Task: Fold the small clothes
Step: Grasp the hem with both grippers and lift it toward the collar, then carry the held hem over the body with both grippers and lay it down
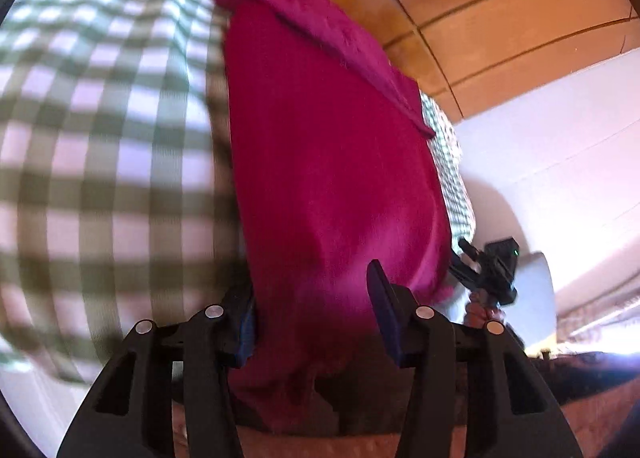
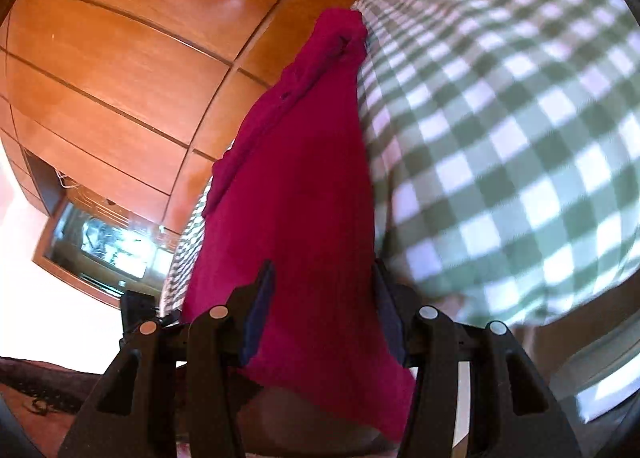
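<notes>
Left gripper (image 1: 316, 314): fingers (image 1: 382, 310) spread fairly wide, with the magenta garment (image 1: 332, 178) bunched between them and running up toward 12 o'clock. Cannot tell whether actually pinched or merely draped through. Green-and-white checked cloth (image 1: 100, 162) at 9 o'clock, just beside the garment. Wooden panelling (image 1: 480, 18) at 1 o'clock. Other gripper (image 1: 492, 270) at 3 o'clock, near the garment's lower edge.

Right gripper (image 2: 324, 310): fingers (image 2: 260, 306) likewise held apart, same magenta garment (image 2: 304, 198) filling the gap and rising to 12 o'clock; grip not clear. Checked cloth (image 2: 500, 138) at 2 o'clock, panelling (image 2: 120, 58) at 10 o'clock.
</notes>
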Action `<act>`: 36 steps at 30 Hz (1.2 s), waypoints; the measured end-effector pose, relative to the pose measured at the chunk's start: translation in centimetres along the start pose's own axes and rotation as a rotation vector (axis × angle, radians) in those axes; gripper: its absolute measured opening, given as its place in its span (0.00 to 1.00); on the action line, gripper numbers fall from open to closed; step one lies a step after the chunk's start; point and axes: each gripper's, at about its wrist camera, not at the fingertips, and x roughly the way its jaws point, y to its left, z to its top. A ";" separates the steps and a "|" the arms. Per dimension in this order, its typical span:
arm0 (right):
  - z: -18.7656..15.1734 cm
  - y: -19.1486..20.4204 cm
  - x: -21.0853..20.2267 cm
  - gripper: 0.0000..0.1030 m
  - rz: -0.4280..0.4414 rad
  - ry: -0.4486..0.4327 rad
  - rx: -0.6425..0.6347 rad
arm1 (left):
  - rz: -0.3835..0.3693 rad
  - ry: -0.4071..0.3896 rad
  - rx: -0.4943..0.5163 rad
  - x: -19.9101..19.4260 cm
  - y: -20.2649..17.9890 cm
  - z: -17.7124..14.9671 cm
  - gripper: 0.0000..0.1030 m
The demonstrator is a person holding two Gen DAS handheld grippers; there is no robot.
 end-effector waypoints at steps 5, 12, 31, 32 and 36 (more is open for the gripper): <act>-1.1 -0.1 1.2 0.47 -0.026 0.096 0.008 | -0.005 0.135 0.015 1.8 -0.4 -1.0 0.47; -2.3 0.0 4.1 0.09 -0.068 0.251 -0.018 | -0.005 0.258 0.097 5.1 -2.3 -1.4 0.13; -0.9 10.8 -5.6 0.08 0.585 -0.050 -0.227 | -0.511 -0.182 0.168 -9.5 -9.3 0.5 0.06; -1.2 11.0 -6.2 0.08 0.612 -0.053 -0.223 | -0.530 -0.190 0.151 -10.0 -9.4 0.2 0.06; -2.2 10.0 -8.0 0.08 0.694 -0.082 -0.167 | -0.598 -0.217 0.042 -11.8 -7.6 -0.8 0.06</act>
